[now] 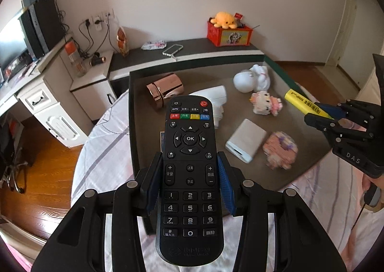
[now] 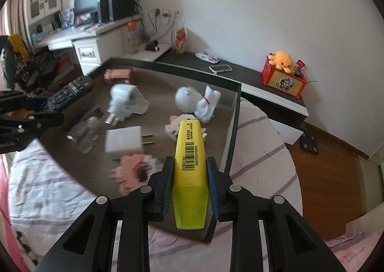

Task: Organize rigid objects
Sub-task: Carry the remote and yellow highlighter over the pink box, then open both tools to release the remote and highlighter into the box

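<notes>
Two items are already lifted: a black plastic remote control (image 1: pixel 190 176) is clamped between the left tongs (image 1: pixel 189 183), and a yellow highlighter pen with a translucent cap (image 2: pixel 189 168) is pinched in the narrow right tongs (image 2: pixel 189 185). Neither is yet set down. Left scattered on the dark tray-like tabletop (image 1: pixel 153 137) are a white charger block (image 1: pixel 244 139), a rose-gold cylinder (image 1: pixel 165 89), a white ceramic figurine (image 1: pixel 252 78) and small block toys. Both tongs are held tilted downward above the tabletop's near edge, well apart.

Remote control (image 1: pixel 190 176), frame centre: "OK", "AV/TV", digits 0–9, "China Mobile". Yellow highlighter (image 2: pixel 189 151), lower centre: "AHM21501", "6947503745264". Right gripper (image 1: pixel 319 114), right edge: "DAS".
</notes>
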Action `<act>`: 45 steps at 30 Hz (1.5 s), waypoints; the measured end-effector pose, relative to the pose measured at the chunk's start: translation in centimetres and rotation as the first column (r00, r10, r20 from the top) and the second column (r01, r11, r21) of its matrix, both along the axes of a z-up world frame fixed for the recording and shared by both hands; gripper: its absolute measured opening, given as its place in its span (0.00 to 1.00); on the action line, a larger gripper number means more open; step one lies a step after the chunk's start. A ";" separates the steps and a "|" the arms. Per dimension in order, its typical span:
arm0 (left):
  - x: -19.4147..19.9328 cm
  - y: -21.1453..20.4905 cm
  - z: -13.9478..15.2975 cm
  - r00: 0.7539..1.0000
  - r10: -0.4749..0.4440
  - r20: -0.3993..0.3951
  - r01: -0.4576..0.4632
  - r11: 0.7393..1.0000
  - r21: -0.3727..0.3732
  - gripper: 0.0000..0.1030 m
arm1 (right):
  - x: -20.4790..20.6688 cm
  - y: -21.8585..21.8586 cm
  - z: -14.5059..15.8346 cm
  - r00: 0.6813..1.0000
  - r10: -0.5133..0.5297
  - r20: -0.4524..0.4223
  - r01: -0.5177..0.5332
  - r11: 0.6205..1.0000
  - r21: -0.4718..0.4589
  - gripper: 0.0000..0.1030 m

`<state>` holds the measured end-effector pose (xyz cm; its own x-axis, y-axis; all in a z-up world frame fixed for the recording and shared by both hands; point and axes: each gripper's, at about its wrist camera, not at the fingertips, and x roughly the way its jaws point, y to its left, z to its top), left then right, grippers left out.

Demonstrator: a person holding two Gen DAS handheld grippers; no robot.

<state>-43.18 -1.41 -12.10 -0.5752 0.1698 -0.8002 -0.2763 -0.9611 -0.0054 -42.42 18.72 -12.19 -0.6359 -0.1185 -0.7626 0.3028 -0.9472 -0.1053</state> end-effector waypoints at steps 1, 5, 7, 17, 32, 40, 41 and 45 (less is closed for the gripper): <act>-0.6 0.0 -0.4 1.000 0.004 0.009 -0.004 1.000 0.002 0.43 | -0.5 -0.1 -0.4 1.000 -0.005 0.006 0.005 1.000 0.015 0.26; -2.2 0.0 -1.9 0.999 0.026 0.040 -0.025 0.999 -0.020 0.43 | -1.7 -0.1 -1.4 1.000 -0.016 0.027 0.014 0.999 0.052 0.26; -2.8 -0.1 -2.5 0.998 0.037 0.050 -0.036 0.999 -0.033 0.43 | -2.0 -0.3 -1.7 0.999 -0.008 0.032 0.006 0.998 0.066 0.26; -4.6 0.5 -3.3 0.997 0.053 0.048 -0.050 0.997 -0.055 0.43 | -3.6 -0.6 -2.3 0.998 -0.007 0.056 0.000 0.994 0.109 0.26; -2.7 0.3 -1.7 0.998 0.057 -0.006 -0.057 0.998 -0.040 0.71 | -2.8 -0.6 -2.3 0.998 -0.004 0.057 -0.002 0.994 0.108 0.27; -0.2 0.2 -1.1 0.999 0.047 -0.024 -0.048 0.998 -0.044 0.75 | -1.1 -1.0 -1.6 0.999 -0.012 0.037 0.008 0.995 0.096 0.41; 0.1 0.3 -1.1 0.999 0.048 -0.024 -0.049 0.998 -0.047 0.75 | -0.8 -0.9 -1.4 1.000 -0.018 0.026 0.016 0.995 0.101 0.47; 1.6 -0.1 -0.4 0.998 0.055 -0.041 -0.057 0.998 -0.035 0.85 | 0.6 -0.8 -0.3 0.999 -0.033 -0.006 0.033 0.997 0.075 0.52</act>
